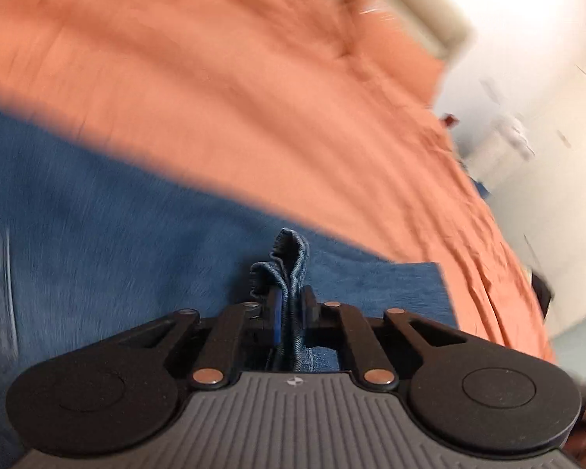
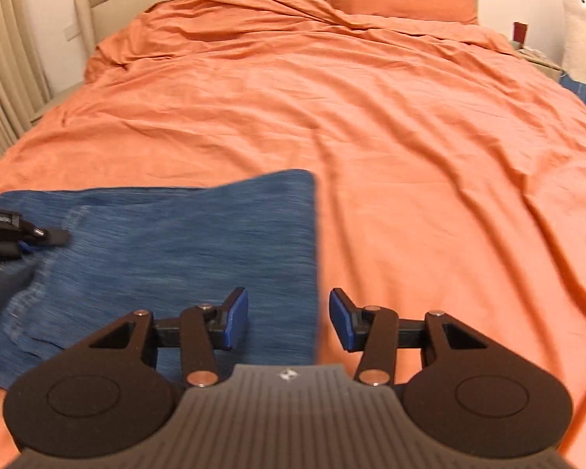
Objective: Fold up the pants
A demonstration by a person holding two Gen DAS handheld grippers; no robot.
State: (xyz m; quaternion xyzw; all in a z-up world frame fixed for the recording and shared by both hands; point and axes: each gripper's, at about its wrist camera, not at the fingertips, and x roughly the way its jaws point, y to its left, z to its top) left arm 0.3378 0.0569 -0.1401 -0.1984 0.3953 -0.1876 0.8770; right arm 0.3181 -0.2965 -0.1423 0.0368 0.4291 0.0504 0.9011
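Orange bedspread (image 2: 371, 125) under pants (image 2: 175, 234), denim between left tongs (image 1: 291, 306).

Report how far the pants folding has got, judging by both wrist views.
Done: the pants lie on the orange bedspread as a compact blue rectangle, so at least one fold looks made. In hand: the left gripper is shut on a bunched denim edge, the view blurred. The right gripper is open, holding nothing, over the pants' right edge. Left: finishing this fold and flattening.
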